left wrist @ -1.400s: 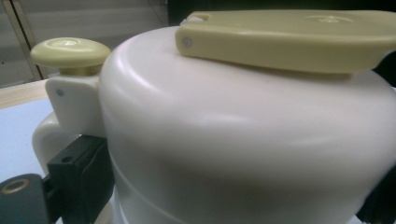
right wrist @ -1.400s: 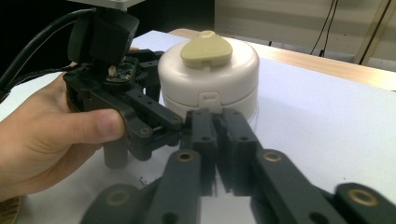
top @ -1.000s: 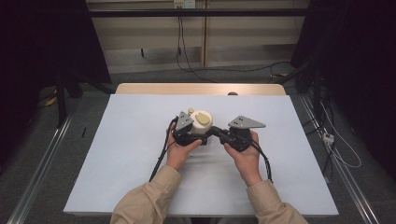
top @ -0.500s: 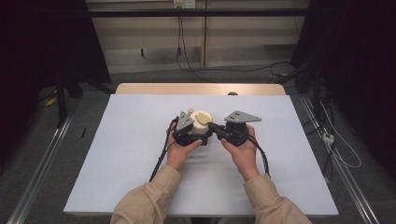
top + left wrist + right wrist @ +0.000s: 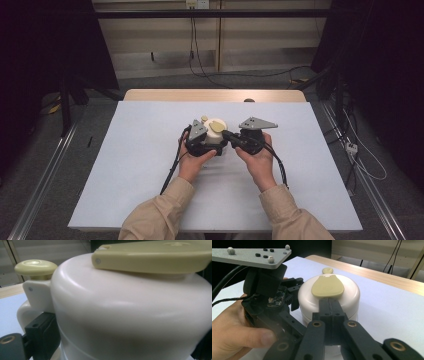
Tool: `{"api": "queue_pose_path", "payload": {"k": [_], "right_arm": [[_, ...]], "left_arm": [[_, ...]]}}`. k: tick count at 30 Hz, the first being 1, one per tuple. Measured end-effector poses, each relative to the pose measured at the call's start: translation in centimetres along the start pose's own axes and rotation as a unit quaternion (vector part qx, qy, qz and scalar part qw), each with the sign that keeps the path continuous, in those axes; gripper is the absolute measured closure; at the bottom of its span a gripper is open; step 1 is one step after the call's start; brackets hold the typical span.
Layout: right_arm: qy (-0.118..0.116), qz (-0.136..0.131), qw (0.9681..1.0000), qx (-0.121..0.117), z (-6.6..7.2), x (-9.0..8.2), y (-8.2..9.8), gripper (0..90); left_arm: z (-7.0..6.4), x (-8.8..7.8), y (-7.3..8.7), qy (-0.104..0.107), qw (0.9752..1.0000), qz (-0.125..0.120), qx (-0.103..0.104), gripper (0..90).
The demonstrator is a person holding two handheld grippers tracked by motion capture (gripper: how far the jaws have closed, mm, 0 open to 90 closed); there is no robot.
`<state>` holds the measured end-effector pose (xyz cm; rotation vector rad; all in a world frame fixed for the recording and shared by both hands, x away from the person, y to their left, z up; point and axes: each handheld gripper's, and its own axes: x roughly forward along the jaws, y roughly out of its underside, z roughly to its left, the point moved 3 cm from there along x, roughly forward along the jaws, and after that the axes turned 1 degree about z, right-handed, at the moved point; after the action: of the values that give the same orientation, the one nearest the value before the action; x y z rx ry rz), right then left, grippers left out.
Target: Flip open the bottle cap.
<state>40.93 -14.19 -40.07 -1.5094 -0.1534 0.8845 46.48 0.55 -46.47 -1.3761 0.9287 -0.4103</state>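
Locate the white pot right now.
In the high view the white pot stands mid-table on the white mat, between the left gripper and right gripper.

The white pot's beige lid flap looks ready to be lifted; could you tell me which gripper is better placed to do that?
Probably the right gripper: its shut jaws meet at the near edge of the beige lid flap. The left gripper clasps the white pot around its body, steadying it.

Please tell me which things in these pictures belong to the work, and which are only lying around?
In the work:
- white pot, gripped at its sides
- beige lid flap
- beige button
- left gripper, shut on the pot
- right gripper, shut, tips at the flap

Only around:
- white mat
- table
- floor cables
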Motion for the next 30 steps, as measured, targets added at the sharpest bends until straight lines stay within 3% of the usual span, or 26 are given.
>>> {"api": "queue_pose_path", "payload": {"k": [30], "right_arm": [[0.006,-0.005,0.9998,-0.016,0.5,0.4,-1.0,90.0]], "left_arm": [[0.0,0.0,0.0,0.000,1.0000,0.001,0.002,5.8]]}}
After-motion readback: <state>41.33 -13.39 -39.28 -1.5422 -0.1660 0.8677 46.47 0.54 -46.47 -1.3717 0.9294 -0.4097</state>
